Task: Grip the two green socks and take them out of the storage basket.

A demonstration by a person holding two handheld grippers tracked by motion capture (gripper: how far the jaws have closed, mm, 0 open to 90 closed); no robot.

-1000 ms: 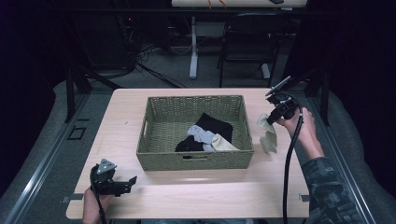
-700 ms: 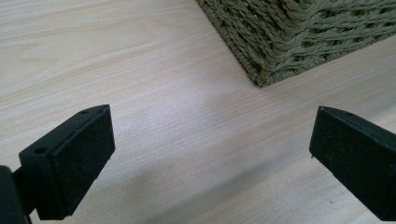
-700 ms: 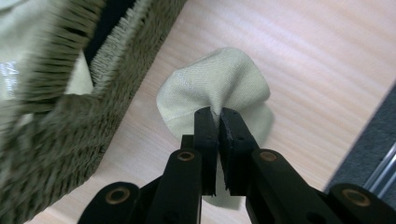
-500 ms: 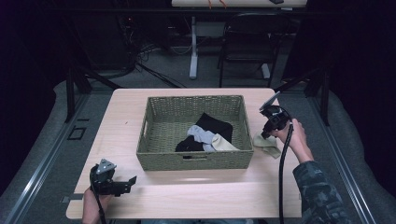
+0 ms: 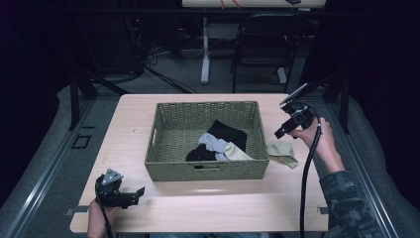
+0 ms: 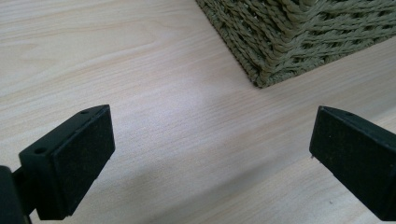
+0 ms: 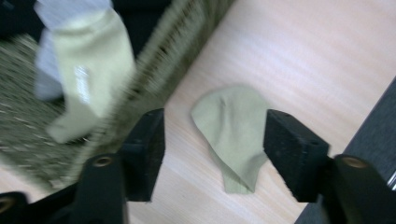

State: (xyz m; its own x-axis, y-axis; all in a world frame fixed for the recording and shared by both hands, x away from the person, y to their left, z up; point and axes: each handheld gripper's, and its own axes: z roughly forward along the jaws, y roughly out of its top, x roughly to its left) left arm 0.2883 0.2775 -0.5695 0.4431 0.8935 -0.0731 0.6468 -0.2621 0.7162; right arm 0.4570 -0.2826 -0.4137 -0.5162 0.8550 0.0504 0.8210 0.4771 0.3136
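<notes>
A woven olive basket (image 5: 208, 171) stands mid-table and holds a black sock (image 5: 227, 133), a grey sock (image 5: 210, 144) and a pale green sock (image 5: 236, 152). Another pale green sock (image 5: 283, 151) lies flat on the table just right of the basket. My right gripper (image 5: 278, 133) hovers above that sock, open and holding nothing. In the right gripper view the sock (image 7: 231, 126) lies between the spread jaws of the right gripper (image 7: 215, 144), beside the basket wall (image 7: 154, 65). My left gripper (image 5: 138, 192) rests low at the front left, open (image 6: 210, 158), facing the basket corner (image 6: 299, 32).
The light wooden table (image 5: 133, 124) has bare room left of and in front of the basket. Its right edge (image 5: 322, 163) runs close to the loose sock. A dark chair (image 5: 262, 44) and a desk leg (image 5: 205, 54) stand beyond the far edge.
The right gripper carried the pale green sock down to the table, let go of it and drew up and back, open. The left gripper has not moved.
</notes>
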